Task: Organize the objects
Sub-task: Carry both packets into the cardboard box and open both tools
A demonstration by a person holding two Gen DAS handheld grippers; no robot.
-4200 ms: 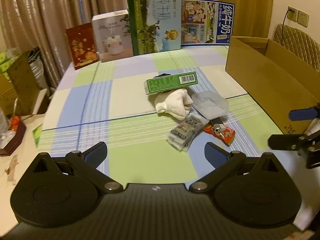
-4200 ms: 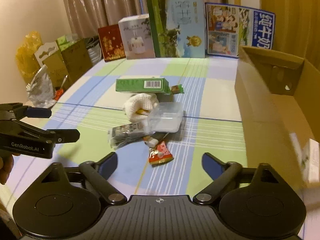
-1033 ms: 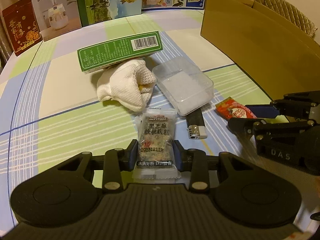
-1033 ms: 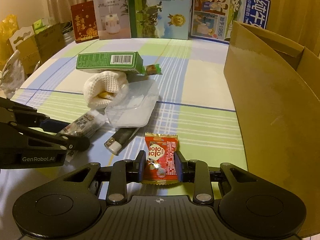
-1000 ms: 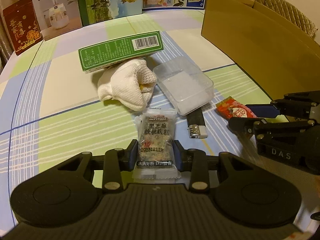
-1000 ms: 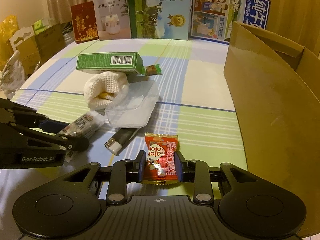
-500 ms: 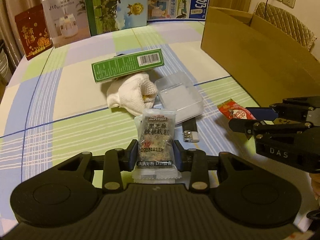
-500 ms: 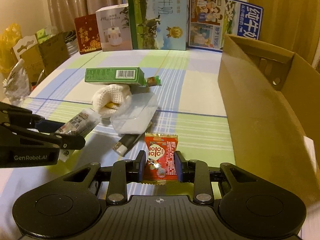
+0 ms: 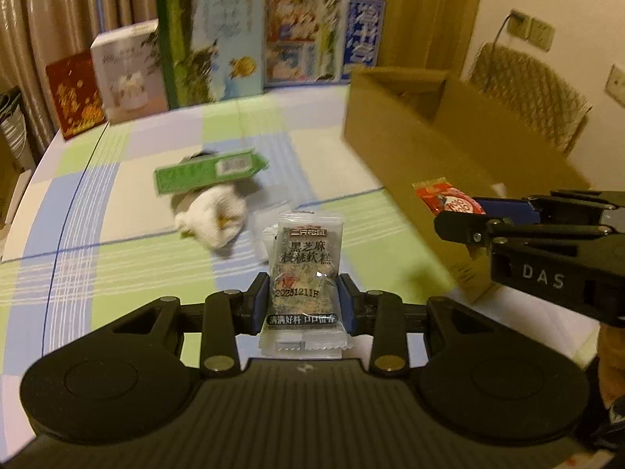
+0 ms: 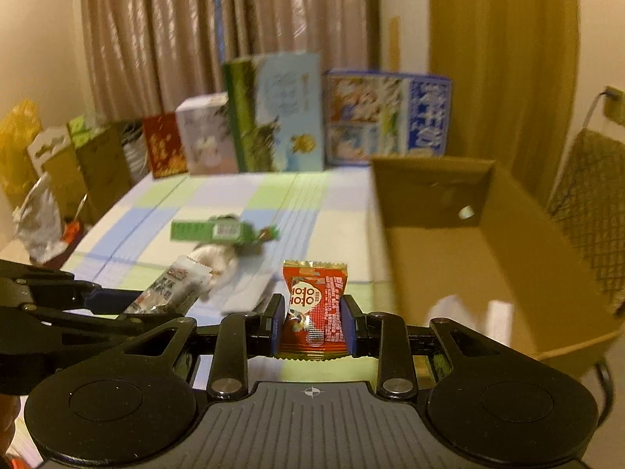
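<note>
Left wrist view: the left hand-held gripper [image 9: 304,301] is clamped on a clear sesame snack packet [image 9: 305,269], held upright above the checked tabletop [image 9: 117,258]. To its right, the right hand-held gripper [image 9: 474,215] pinches a red candy packet [image 9: 449,201] in front of the near wall of the open cardboard box [image 9: 429,172], which stands on the right side of the tabletop.

Beyond the clear packet, a white knitted pouch [image 9: 215,219] lies on the cloth, blurred, and a long green carton [image 9: 207,170] sits just behind it, touching or overlapping it. A clear plastic container [image 9: 261,230] is mostly hidden behind the held packet.

Along the far edge stand a red gift box [image 9: 74,93], a white appliance box [image 9: 129,78], a tall green-and-blue milk carton [image 9: 211,39] and a blue milk carton [image 9: 324,39]. A woven chair [image 9: 535,93] shows behind the box.

In the right wrist view, the right hand-held gripper [image 10: 312,326] grips the red candy packet [image 10: 314,308] near the open box [image 10: 508,258], whose inside holds a few pale items, too blurred to name. The left hand-held gripper [image 10: 129,306] reaches in from the left with its packet [image 10: 172,287].
</note>
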